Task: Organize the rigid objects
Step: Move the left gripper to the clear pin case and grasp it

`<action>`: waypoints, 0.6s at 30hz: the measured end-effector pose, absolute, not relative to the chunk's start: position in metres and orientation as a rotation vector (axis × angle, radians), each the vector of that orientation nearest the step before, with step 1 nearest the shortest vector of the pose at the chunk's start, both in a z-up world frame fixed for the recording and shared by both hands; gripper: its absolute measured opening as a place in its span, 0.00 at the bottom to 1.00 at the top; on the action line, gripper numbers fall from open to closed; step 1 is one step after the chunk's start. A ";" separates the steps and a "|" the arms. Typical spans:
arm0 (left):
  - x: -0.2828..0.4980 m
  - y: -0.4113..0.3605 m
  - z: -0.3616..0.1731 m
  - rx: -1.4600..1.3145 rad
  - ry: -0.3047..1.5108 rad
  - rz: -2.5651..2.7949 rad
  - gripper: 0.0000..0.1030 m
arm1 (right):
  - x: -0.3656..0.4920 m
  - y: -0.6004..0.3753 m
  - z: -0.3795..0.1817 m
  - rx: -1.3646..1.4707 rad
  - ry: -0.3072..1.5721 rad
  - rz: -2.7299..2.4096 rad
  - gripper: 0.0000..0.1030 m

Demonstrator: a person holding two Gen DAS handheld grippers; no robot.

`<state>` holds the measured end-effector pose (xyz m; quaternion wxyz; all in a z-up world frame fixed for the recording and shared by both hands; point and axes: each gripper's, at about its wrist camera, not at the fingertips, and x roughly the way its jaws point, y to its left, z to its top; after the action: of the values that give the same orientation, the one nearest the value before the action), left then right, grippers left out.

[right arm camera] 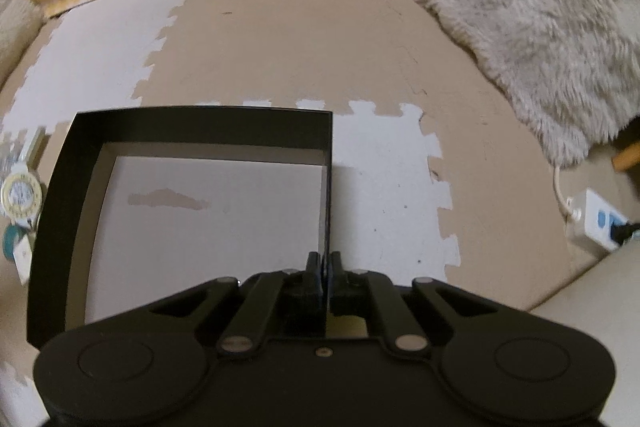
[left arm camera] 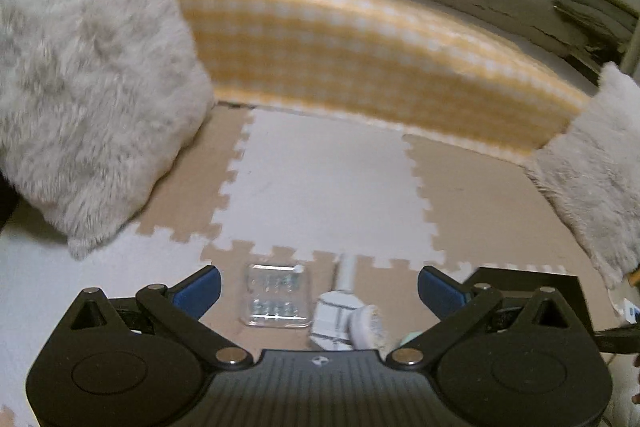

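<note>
My left gripper (left arm camera: 319, 291) is open and empty, low over the foam floor mat. Between its blue fingertips (left arm camera: 199, 291) lie a clear plastic case (left arm camera: 275, 301) and a white round-headed device (left arm camera: 347, 321) with a thin stick. A black open box (right arm camera: 192, 131) with a pale inside sits on the mat; its corner shows in the left wrist view (left arm camera: 532, 283). My right gripper (right arm camera: 324, 263) is shut on the box's right wall. A round white and yellow object (right arm camera: 21, 195) and a teal one (right arm camera: 10, 241) lie left of the box.
A yellow checked cushion (left arm camera: 360, 55) runs across the back. Fluffy grey pillows stand at the left (left arm camera: 88, 87) and right (right arm camera: 540, 27). A white power strip (right arm camera: 596, 223) with a cable lies at the far right. The floor is beige and white puzzle mat (left arm camera: 328, 187).
</note>
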<state>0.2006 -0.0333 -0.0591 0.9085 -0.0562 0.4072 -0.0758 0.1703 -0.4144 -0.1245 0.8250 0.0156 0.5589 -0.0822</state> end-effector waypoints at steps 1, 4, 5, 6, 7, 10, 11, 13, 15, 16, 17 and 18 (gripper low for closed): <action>0.205 -0.031 -0.064 -0.116 0.848 -0.153 1.00 | 0.170 -0.415 -0.125 0.035 1.188 -0.172 0.04; 0.216 -0.025 -0.079 -0.114 0.875 -0.130 1.00 | 0.167 -0.419 -0.125 0.052 1.177 -0.164 0.04; 0.220 -0.023 -0.085 -0.122 0.883 -0.121 1.00 | 0.167 -0.420 -0.125 0.064 1.173 -0.166 0.03; 0.225 -0.022 -0.091 -0.130 0.896 -0.117 1.00 | 0.166 -0.420 -0.125 0.075 1.172 -0.171 0.03; 0.229 -0.021 -0.097 -0.135 0.911 -0.114 1.00 | 0.166 -0.421 -0.125 0.086 1.172 -0.176 0.03; 0.239 -0.020 -0.116 -0.121 0.953 -0.083 1.00 | 0.166 -0.421 -0.125 0.089 1.172 -0.175 0.03; 0.242 -0.019 -0.122 -0.115 0.967 -0.076 1.00 | 0.166 -0.422 -0.126 0.099 1.170 -0.175 0.03; 0.249 -0.017 -0.132 -0.119 0.986 -0.067 1.00 | 0.165 -0.424 -0.126 0.111 1.165 -0.172 0.03; 0.255 -0.016 -0.139 -0.132 0.999 -0.062 1.00 | 0.164 -0.424 -0.126 0.116 1.158 -0.170 0.03; 0.258 -0.016 -0.142 -0.134 1.003 -0.064 1.00 | 0.163 -0.424 -0.126 0.113 1.157 -0.170 0.03; 0.261 -0.017 -0.145 -0.133 1.006 -0.067 1.00 | 0.163 -0.423 -0.126 0.108 1.157 -0.171 0.03; 0.264 -0.019 -0.148 -0.130 1.007 -0.068 1.00 | 0.164 -0.422 -0.126 0.102 1.158 -0.175 0.03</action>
<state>0.2638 -0.0189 -0.1478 0.8733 -0.0622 0.4820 -0.0328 0.1637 -0.4218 -0.1258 0.8322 0.0480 0.5462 -0.0824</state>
